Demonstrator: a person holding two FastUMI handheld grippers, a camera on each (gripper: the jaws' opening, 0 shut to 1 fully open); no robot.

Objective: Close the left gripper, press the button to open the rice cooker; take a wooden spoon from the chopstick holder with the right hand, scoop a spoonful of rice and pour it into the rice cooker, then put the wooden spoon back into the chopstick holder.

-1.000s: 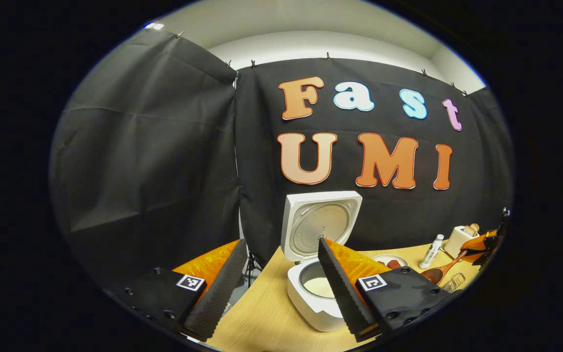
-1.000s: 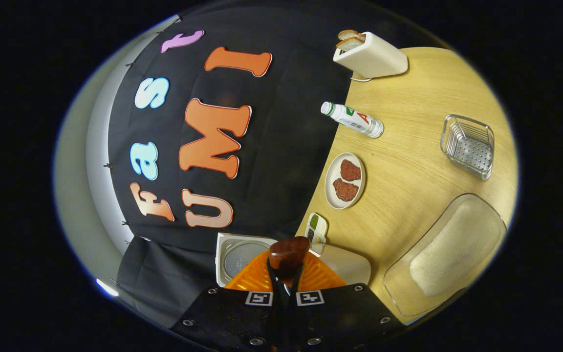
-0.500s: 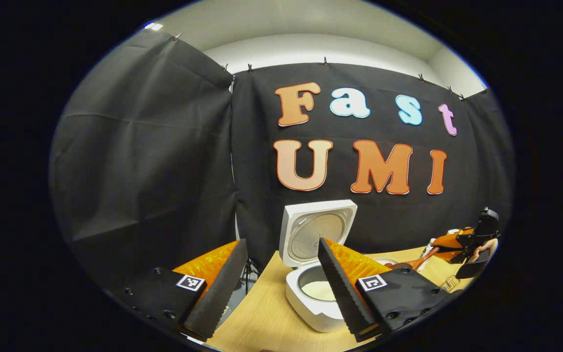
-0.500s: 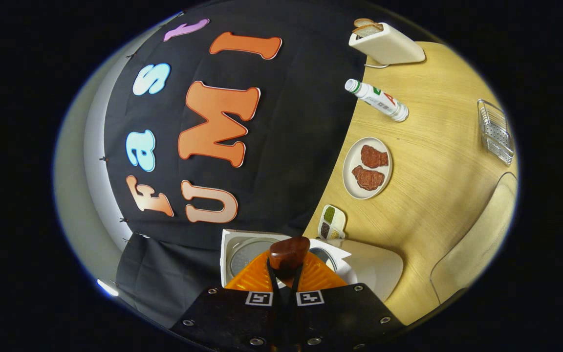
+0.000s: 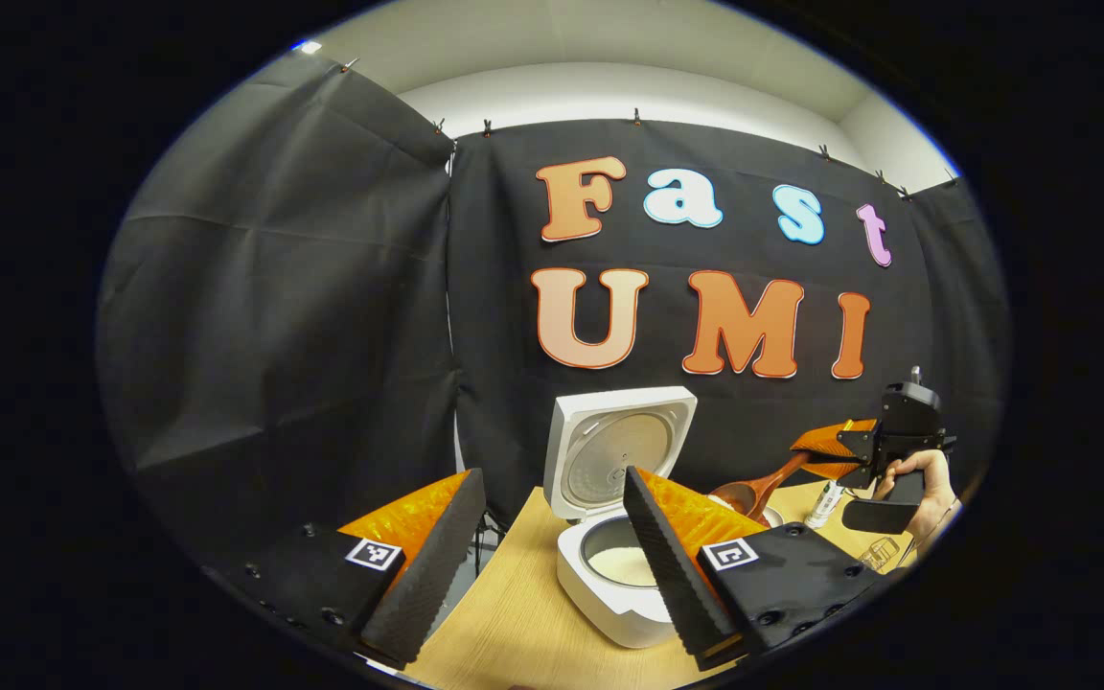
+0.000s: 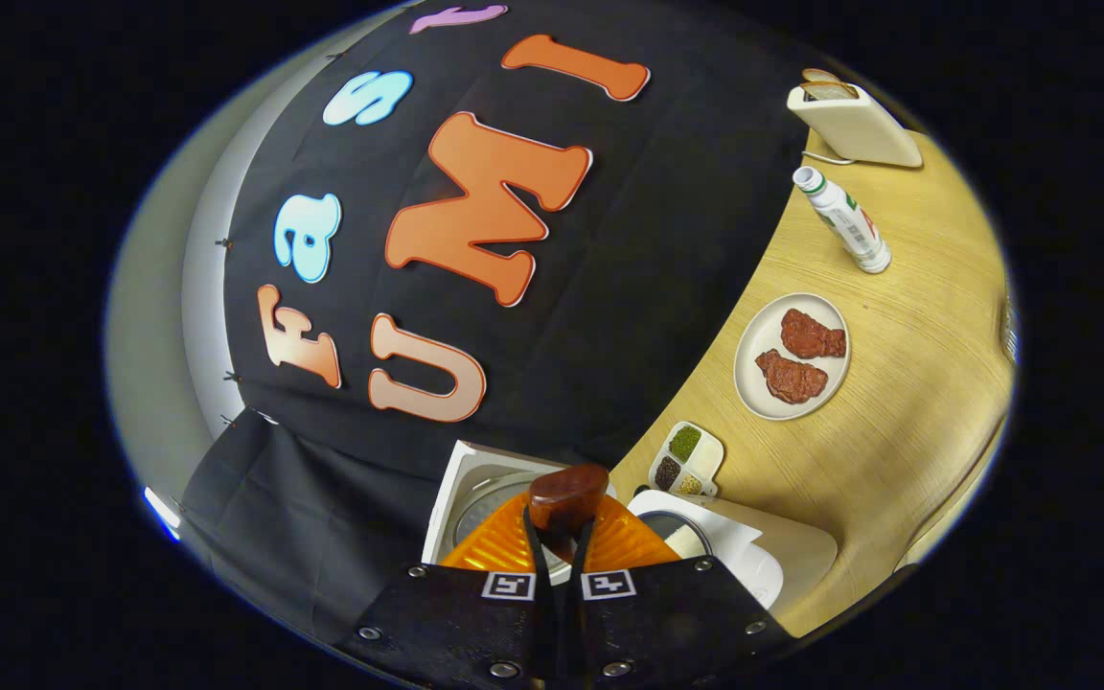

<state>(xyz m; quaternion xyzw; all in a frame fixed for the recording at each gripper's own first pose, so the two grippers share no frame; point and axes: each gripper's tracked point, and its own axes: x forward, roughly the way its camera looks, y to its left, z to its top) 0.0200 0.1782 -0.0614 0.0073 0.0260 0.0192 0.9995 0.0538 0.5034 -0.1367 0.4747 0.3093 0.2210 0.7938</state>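
Note:
The white rice cooker [image 5: 609, 594] stands open on the wooden table, lid [image 5: 614, 446] upright, with white rice in its pot. My left gripper [image 5: 552, 474] hovers in front of it, open and holding nothing. To the right, a hand holds my right gripper [image 5: 844, 446], shut on the wooden spoon [image 5: 758, 491], whose bowl hangs just right of the cooker. In the right gripper view the spoon bowl [image 6: 566, 494] sticks out past the right gripper [image 6: 559, 537], above the open cooker [image 6: 734, 561]. I cannot see whether rice lies in the spoon.
On the table [image 6: 907, 431] behind the cooker are a small seasoning dish [image 6: 686, 458], a plate with two red meat pieces [image 6: 755, 383], a lying bottle [image 6: 844, 220] and a toaster [image 6: 854, 125] with bread. A sliver of the metal wire holder [image 6: 1006, 331] shows at the right edge.
The right gripper has carried the spoon up and leftward, from the table's right side to just beside the open cooker. The left gripper has barely moved and stays open.

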